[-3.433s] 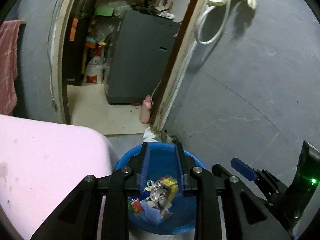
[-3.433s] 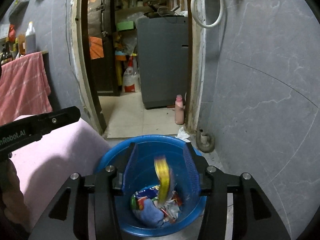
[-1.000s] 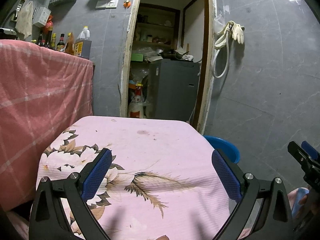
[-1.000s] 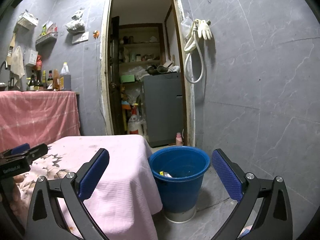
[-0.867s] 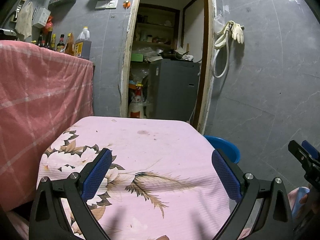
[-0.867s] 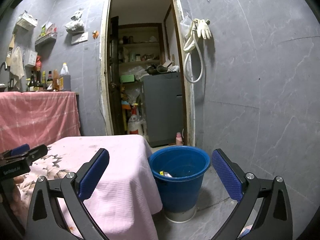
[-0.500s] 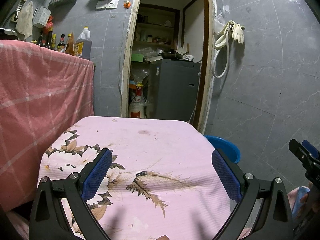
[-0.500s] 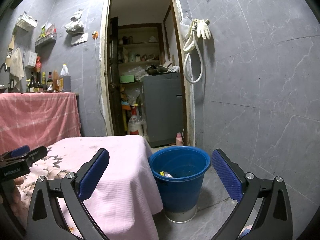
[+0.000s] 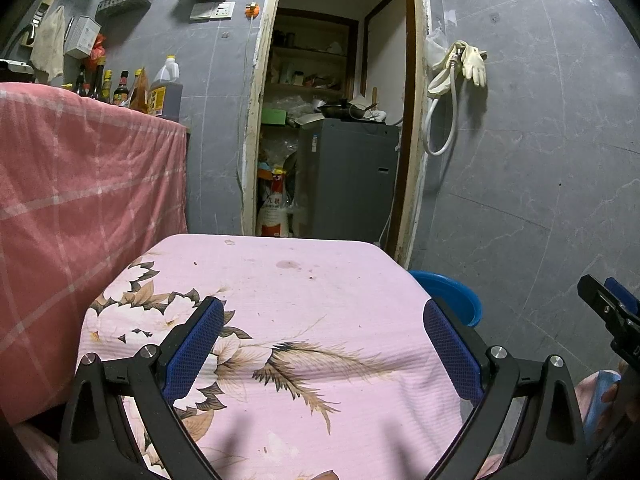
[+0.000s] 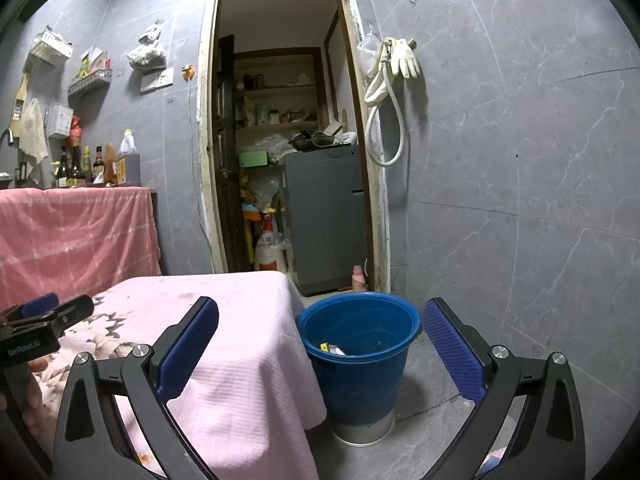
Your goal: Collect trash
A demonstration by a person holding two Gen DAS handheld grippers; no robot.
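Observation:
A blue bucket [image 10: 360, 360] stands on the floor to the right of a table with a pink floral cloth [image 10: 240, 320]; a few pieces of trash [image 10: 332, 349] show inside it. In the left wrist view only the bucket's rim [image 9: 452, 284] peeks out past the table's far right corner. My left gripper [image 9: 324, 344] is open and empty above the cloth [image 9: 300, 300]. My right gripper [image 10: 320, 344] is open and empty, held back from the bucket at the table's right edge. No loose trash shows on the cloth.
An open doorway [image 10: 288, 160] behind leads to a storeroom with a grey appliance [image 10: 326, 220]. A counter under a pink checked cloth [image 9: 80, 200] with bottles [image 9: 120, 92] stands at the left. A hose and gloves [image 10: 392, 68] hang on the tiled wall.
Since 3.4 s ago both grippers pulled back from over the bucket, where trash was dropped, and opened wide. Over the last second nothing has visibly moved.

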